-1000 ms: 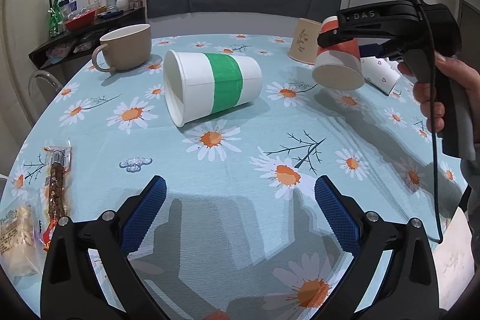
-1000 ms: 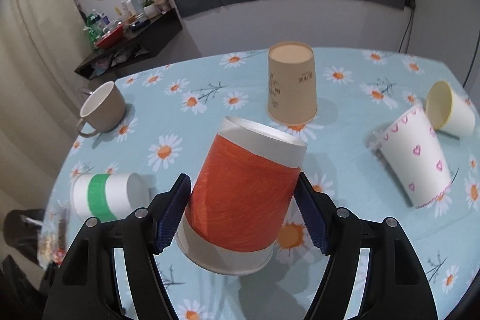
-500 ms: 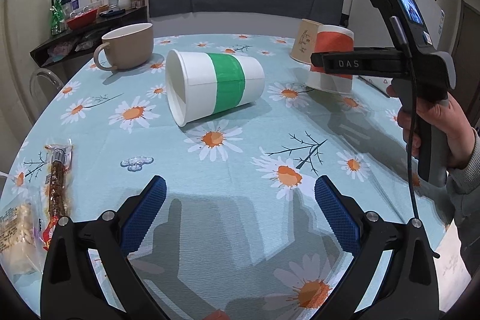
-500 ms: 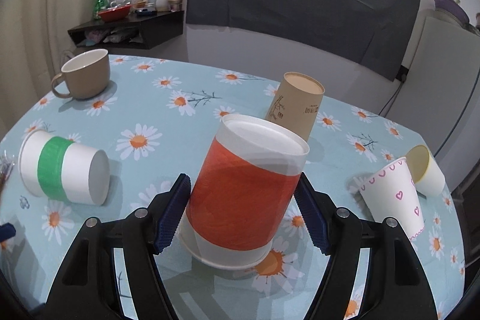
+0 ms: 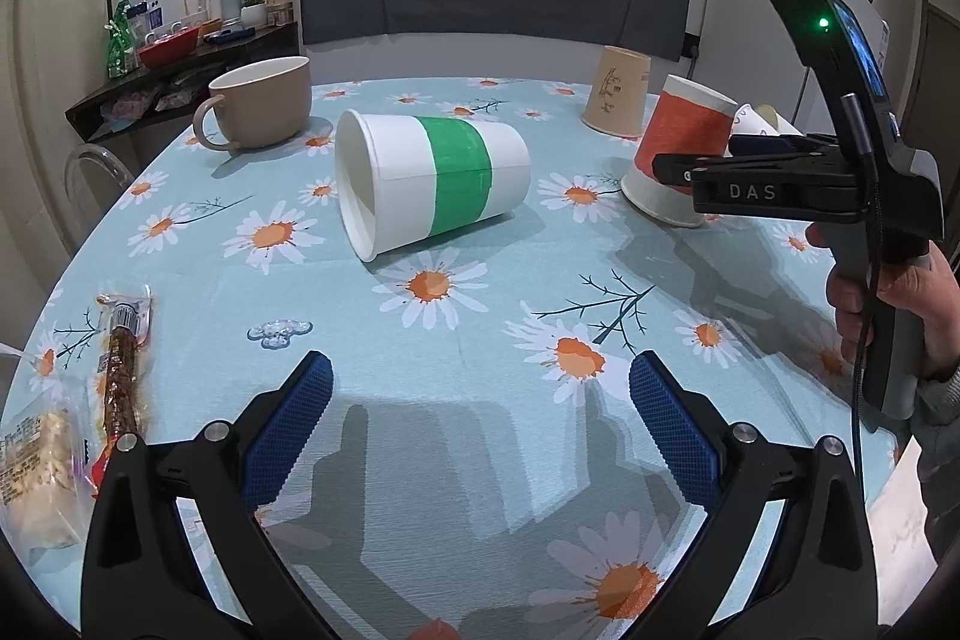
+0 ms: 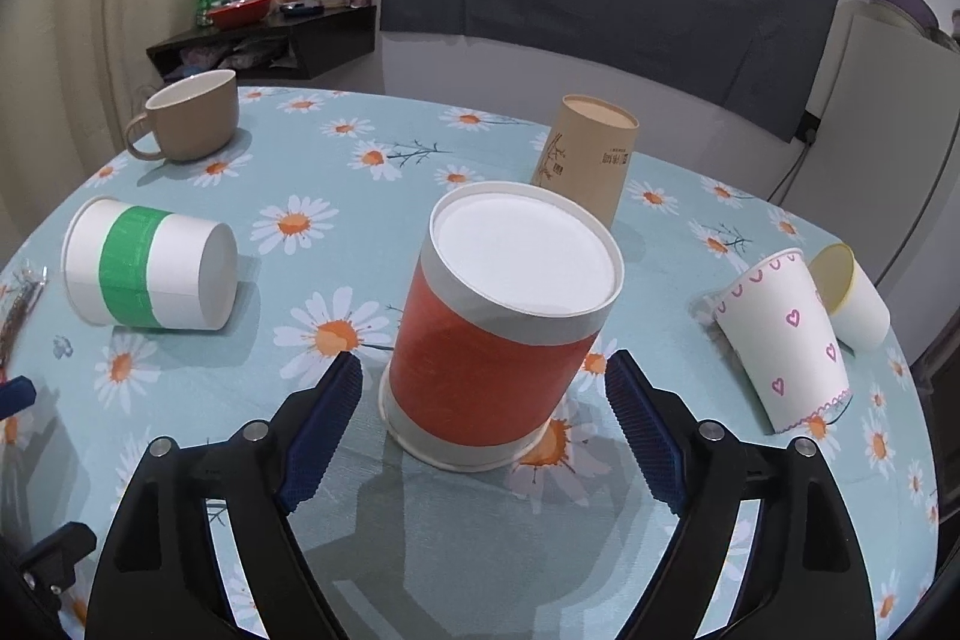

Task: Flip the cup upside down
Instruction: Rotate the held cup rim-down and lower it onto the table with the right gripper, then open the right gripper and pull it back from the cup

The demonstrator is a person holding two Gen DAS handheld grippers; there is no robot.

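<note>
The round desk (image 6: 420, 130) with its daisy cloth is carrying the orange paper cup (image 6: 498, 334), sitting upside down. My right hand-held gripper (image 6: 483, 394) is hanging loose around it, not touching; my left hand-held gripper (image 5: 480, 400) is waiting, spread wide. The flip looks done; I only need to pull away.

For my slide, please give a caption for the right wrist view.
Open right tool flanks the orange cup standing upside down on the daisy tablecloth.
</note>
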